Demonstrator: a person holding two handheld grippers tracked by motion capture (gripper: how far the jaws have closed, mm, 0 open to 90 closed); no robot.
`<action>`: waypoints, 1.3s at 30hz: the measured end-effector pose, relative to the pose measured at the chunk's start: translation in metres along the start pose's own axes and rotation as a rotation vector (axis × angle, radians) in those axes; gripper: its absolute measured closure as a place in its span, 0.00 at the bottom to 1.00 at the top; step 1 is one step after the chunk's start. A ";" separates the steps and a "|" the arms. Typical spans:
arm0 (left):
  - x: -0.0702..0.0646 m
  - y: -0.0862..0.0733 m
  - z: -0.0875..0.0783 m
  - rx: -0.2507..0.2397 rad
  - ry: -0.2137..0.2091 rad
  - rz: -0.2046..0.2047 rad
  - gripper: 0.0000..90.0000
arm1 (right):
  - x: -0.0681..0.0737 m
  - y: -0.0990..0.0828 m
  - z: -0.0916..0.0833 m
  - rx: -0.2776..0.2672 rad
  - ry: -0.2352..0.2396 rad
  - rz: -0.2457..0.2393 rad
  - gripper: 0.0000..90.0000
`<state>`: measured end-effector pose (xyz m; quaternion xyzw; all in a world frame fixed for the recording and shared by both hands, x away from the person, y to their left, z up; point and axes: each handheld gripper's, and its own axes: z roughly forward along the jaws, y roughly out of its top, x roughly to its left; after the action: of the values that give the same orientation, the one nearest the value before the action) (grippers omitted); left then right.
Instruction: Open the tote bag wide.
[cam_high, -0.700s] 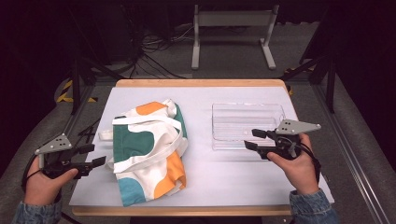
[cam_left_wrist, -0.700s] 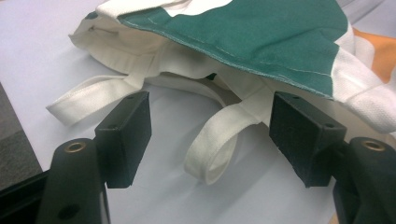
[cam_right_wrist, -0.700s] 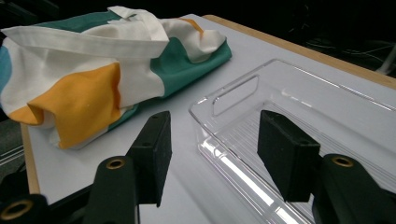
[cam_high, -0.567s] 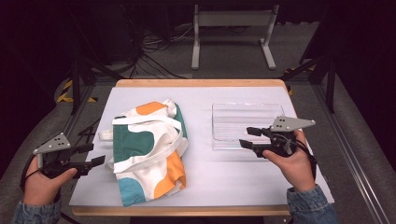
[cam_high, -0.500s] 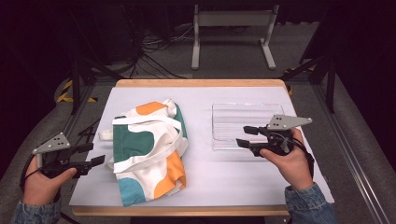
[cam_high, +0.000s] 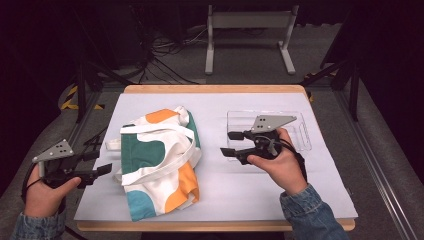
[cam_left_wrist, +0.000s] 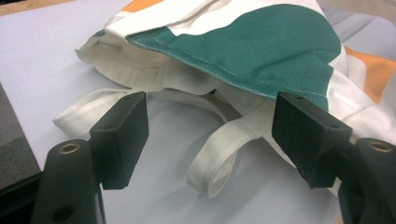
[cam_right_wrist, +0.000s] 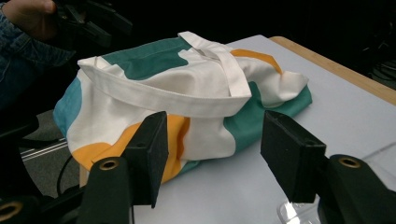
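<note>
Both tongs, left (cam_high: 102, 169) and right (cam_high: 229, 143), gape empty either side of the bag (cam_high: 157, 162), seemingly ready to grab it.

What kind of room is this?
Probably a lab or recording studio: a covered table in a dark room, cables on the floor, a metal stand behind, and a tote bag laid out.

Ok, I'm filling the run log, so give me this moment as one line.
left gripper: open, at tote bag handle loop | right gripper: open, over clear tray
</note>
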<state>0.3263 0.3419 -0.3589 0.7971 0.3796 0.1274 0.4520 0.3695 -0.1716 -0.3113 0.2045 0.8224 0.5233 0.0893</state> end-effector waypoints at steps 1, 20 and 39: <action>0.000 0.000 0.000 -0.001 -0.001 0.000 0.31 | 0.000 0.000 0.000 0.000 0.000 0.000 0.46; 0.007 -0.002 0.000 0.002 -0.014 0.002 0.32 | 0.015 0.022 0.063 0.017 0.122 -0.040 0.36; 0.010 -0.003 -0.001 0.038 -0.031 -0.022 0.38 | 0.029 0.025 0.101 0.061 0.206 -0.100 0.28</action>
<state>0.3310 0.3504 -0.3624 0.8031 0.3837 0.1028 0.4441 0.3856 -0.0668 -0.3305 0.1109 0.8519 0.5113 0.0241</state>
